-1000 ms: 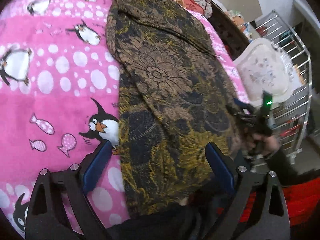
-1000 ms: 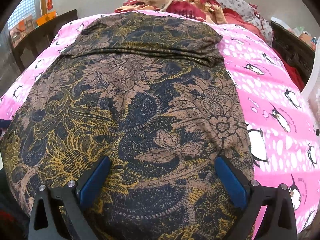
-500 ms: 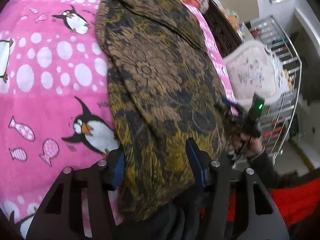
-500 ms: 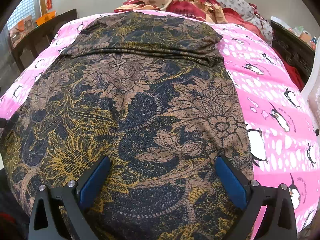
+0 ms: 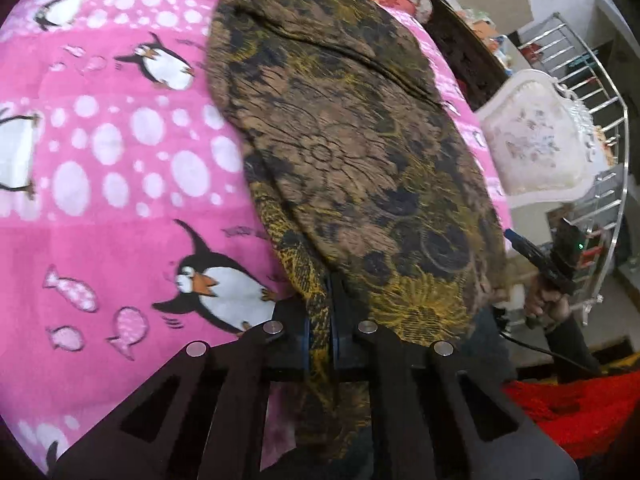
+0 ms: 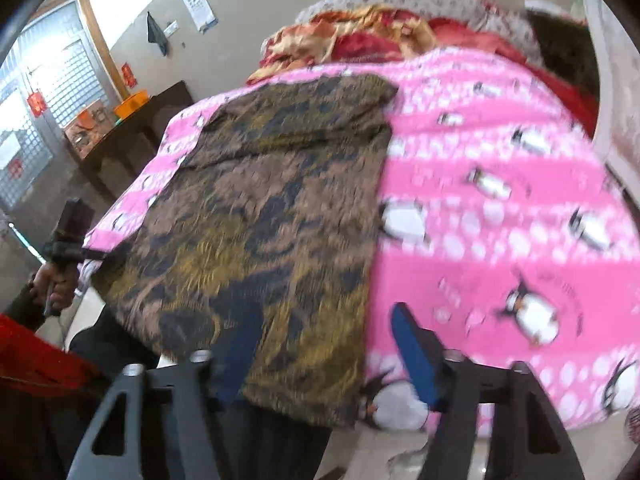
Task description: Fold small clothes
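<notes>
A brown, gold and black floral garment (image 5: pixel 360 152) lies flat lengthwise on a pink penguin blanket (image 5: pixel 112 208). My left gripper (image 5: pixel 319 336) is shut on the garment's near left edge, with fabric pinched between its blue pads. In the right wrist view the same garment (image 6: pixel 272 208) shows its near right corner between the fingers of my right gripper (image 6: pixel 326 356). Those jaws stand half apart and are closing, one finger over the fabric, the other over the blanket (image 6: pixel 500 208). The pads do not press on the cloth. A hand (image 6: pixel 52 280) holds the left gripper at the far left.
Crumpled red and orange bedding (image 6: pixel 360 40) is piled at the bed's far end. A white padded headboard (image 5: pixel 536 140) and a metal rack (image 5: pixel 592 80) stand on the bed's right. A dark wooden table (image 6: pixel 132 128) stands on its left. Red clothing (image 5: pixel 580 408) of the person is close by.
The left jaws closed from wide open onto the garment's near left edge. The right gripper swung from over the garment's middle to its near right corner, and its jaws narrowed.
</notes>
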{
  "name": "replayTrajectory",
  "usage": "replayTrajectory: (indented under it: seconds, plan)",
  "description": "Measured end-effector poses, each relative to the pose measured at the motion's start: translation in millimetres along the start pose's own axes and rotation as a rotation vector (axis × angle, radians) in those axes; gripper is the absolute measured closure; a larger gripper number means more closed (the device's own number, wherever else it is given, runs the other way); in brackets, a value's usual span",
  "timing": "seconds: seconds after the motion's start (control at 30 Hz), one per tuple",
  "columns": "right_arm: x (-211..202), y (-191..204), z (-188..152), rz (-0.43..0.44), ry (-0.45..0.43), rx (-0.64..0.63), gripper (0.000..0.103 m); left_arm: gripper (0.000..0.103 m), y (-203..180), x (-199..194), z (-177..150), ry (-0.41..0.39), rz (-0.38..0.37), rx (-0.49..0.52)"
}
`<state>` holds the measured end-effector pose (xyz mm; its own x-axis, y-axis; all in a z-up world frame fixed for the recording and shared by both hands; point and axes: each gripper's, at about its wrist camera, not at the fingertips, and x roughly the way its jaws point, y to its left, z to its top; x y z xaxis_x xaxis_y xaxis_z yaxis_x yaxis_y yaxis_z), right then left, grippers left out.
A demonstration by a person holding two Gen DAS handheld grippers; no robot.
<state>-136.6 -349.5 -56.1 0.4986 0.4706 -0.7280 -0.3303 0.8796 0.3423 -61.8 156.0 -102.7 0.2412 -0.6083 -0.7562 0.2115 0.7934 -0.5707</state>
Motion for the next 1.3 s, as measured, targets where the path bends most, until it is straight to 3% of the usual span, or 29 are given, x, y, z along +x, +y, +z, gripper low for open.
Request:
replayTrajectory:
  seconds: [0.13, 0.27, 0.43, 0.57, 0.6, 0.73, 0.83, 0.93, 1.17, 1.3]
  plan:
    - [17.4, -6.9, -8.6, -0.016, 0.016, 0.023, 0.055, 0.099, -11.7, -20.3, -16.5, -0.041, 0.052, 0.024]
    - [16.0, -13.2, -14.5, 0.098, 0.013, 0.047, 0.055, 0.101, -13.2, -35.9, -41.7, -0.056, 0.050, 0.008]
    - [19.9, -29.6, -18.3, 0.292, 0.010, 0.138, 0.055, 0.100, 7.2, -26.2, -49.2, -0.077, 0.039, -0.104]
    - [27.2, -35.2, -20.9, 0.345, 0.013, 0.173, 0.063, 0.100, 8.2, -20.1, -44.8, -0.085, 0.022, -0.113]
    - [27.9, -37.7, -21.3, 0.354, 0.006, 0.189, 0.065, 0.096, 7.4, -19.0, -43.0, -0.086, 0.027, -0.107]
    - [29.1, -34.4, -21.8, 0.354, 0.000, 0.171, 0.079, 0.094, 6.3, -16.3, -38.7, -0.094, 0.021, -0.107]
    - [29.6, -26.8, -21.2, 0.272, 0.007, 0.115, 0.094, 0.095, 4.5, -17.3, -37.8, -0.126, 0.033, -0.102]
    - [22.1, -18.8, -18.7, 0.210, -0.003, 0.055, 0.098, 0.101, -5.4, -26.5, -39.0, -0.179, 0.062, -0.063]
    - [-23.0, -6.5, -6.8, 0.258, -0.198, 0.084, 0.099, 0.101, -20.8, -59.8, -44.9, -0.308, 0.005, -0.036]
    - [-46.3, -2.4, -2.7, 0.379, -0.320, 0.134, 0.099, 0.101, -24.2, -77.1, -47.9, -0.362, -0.059, -0.051]
